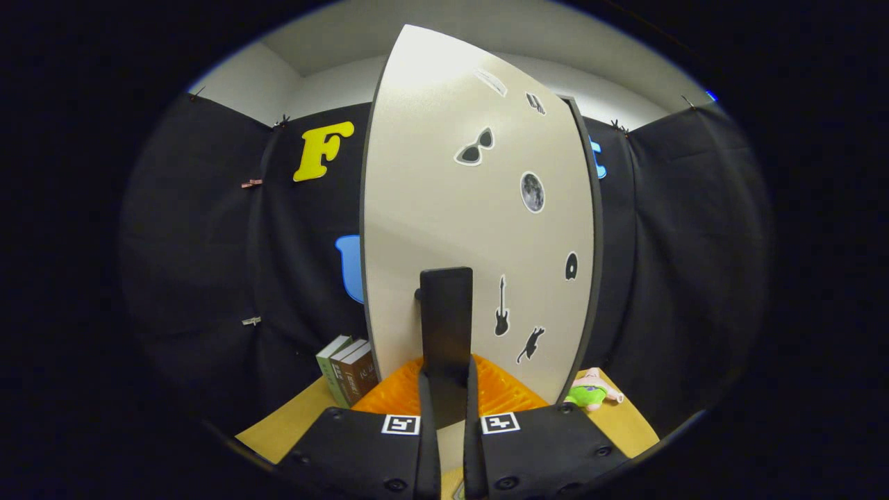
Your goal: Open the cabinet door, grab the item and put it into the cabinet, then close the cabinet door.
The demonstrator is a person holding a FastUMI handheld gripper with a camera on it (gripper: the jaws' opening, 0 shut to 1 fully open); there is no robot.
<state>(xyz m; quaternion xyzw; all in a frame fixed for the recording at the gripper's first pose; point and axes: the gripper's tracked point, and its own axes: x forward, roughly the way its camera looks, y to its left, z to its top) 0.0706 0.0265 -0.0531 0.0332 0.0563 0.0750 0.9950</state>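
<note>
Door point(479, 222) fills the space dead ahead, its dark handle point(446, 323) pinched between the gripper point(448, 403) fingers, jaws narrow. Toy point(590, 394) waits right of the door, books point(347, 371) left. Pull crooked and that thin handle could slip free.

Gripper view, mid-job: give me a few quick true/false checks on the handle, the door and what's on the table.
1. The tool is closed on the door's handle. True.
2. The plush toy sits between the fingers. False: it lies on the table beyond the door's right edge.
3. Books stand left of the door. True.
4. The door is bare. False: stickers are on it, including a guitar sticker and a moon sticker.
5. The toy is already in the cabinet. False: it is still out on the table.
</note>
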